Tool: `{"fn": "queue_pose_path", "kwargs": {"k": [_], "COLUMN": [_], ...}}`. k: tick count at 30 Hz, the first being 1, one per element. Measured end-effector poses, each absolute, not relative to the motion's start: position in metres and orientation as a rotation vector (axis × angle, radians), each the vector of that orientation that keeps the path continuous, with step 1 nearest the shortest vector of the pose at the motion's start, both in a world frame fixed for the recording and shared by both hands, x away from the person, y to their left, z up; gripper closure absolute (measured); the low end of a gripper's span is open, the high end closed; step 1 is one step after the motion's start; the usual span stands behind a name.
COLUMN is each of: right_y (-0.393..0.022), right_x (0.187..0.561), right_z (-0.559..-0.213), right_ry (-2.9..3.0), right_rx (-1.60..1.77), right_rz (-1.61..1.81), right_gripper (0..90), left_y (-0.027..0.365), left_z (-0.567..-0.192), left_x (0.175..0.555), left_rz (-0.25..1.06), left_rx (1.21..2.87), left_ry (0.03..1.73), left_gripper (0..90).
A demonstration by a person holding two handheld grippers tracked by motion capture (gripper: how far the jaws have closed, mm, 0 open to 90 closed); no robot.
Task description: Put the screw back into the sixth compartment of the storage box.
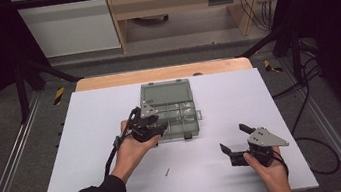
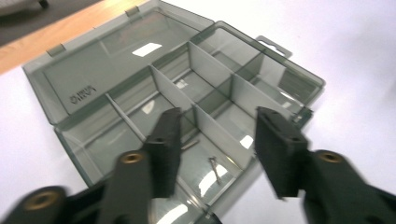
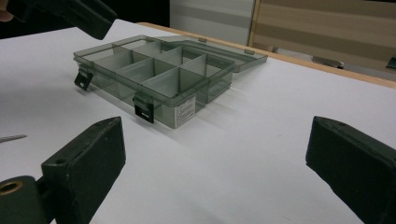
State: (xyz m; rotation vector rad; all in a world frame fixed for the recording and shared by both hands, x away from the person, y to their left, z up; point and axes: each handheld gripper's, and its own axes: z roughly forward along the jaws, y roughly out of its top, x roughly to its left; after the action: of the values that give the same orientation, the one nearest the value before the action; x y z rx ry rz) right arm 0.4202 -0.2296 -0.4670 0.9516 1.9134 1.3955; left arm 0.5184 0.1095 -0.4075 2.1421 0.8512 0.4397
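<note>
the work in hand is small screws going into the smoky plastic compartment box, which lies open near the middle of the white table, lid folded flat toward the far edge. your left tongs hang spread over its near-left compartment with nothing between them; a screw in the box lies on that compartment's floor. your right tongs hover spread and empty over bare table, well apart from the box.

a loose screw lies on the table between your hands. judge it light, stiff, slick and apt to roll; take it across the shank, pads low to the table.

the box looks thin-walled, light and likely to slide if nudged; its two black latches and the rim are the places to hold it.

the table top is smooth and matte. beyond it stand wooden furniture and trailing cables, with dark curtains on both sides.
</note>
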Motion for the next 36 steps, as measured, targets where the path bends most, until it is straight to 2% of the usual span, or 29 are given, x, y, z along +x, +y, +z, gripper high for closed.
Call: {"fn": "queue_pose_path", "kwargs": {"k": [9,13,19,36], "right_y": [-0.229,-0.229,-0.229,-0.229], "right_x": [0.420,0.419,0.420,0.420], "right_z": [-0.467,-0.467,-0.467,-0.467], "right_ry": [1.915,1.916,1.916,1.917], "right_rx": [0.953,0.953,0.953,0.954], "right_rz": [1.391,1.393,1.389,1.386], "right_gripper": [4.8,4.7,4.7,4.5], "left_y": [0.103,0.102,0.101,0.093], "left_z": [-0.404,-0.402,-0.403,-0.421], "left_x": [0.501,0.493,0.479,0.455], "left_rz": [0.383,0.373,0.333,0.233], "left_rx": [2.232,2.260,2.332,2.518], "left_ry": [0.835,0.824,0.800,0.721], "left_gripper": [20.4,13.8,9.8,7.2]}}
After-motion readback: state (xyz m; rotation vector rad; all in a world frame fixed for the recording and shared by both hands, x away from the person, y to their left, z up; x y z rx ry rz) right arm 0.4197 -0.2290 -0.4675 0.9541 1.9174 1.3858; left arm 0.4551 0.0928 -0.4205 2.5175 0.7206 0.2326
